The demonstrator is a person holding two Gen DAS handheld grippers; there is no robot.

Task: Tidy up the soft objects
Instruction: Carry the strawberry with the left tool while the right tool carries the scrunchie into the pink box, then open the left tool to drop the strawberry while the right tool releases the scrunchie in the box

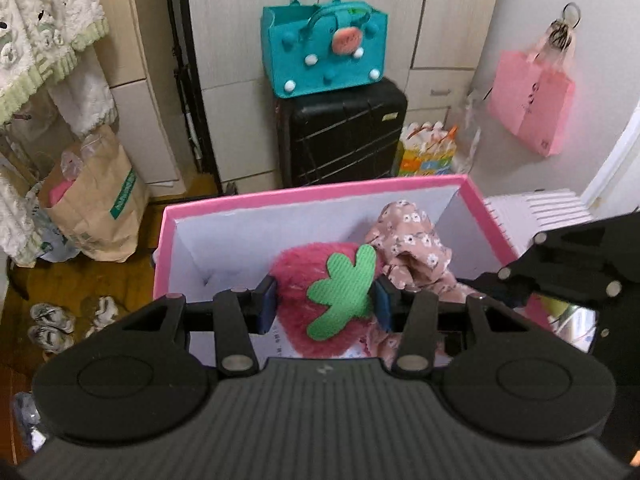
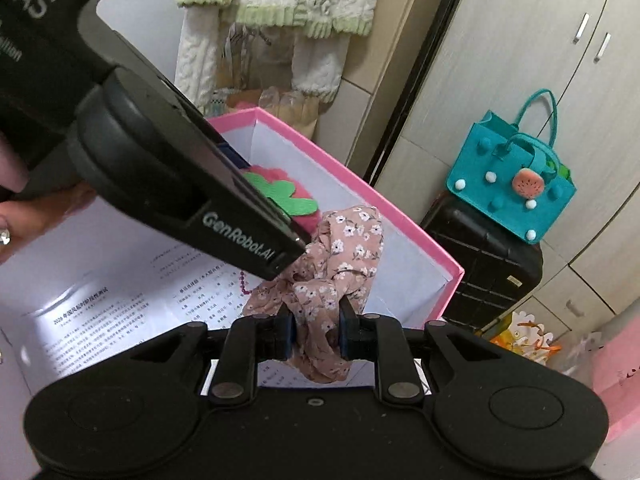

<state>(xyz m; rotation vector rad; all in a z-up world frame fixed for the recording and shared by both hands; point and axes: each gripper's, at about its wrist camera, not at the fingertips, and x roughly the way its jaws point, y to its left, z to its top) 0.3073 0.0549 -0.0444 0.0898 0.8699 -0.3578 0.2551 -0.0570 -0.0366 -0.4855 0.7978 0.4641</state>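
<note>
The left gripper is clamping a fluffy red strawberry plush with a green felt leaf — jaws part-way apart, blue pads pressing both sides — at the centre of its frame, over the pink-rimmed box. The right gripper is pinching a pink floral cloth between nearly closed jaws, low in the middle of its view, the fabric bunching inside the same box.
</note>
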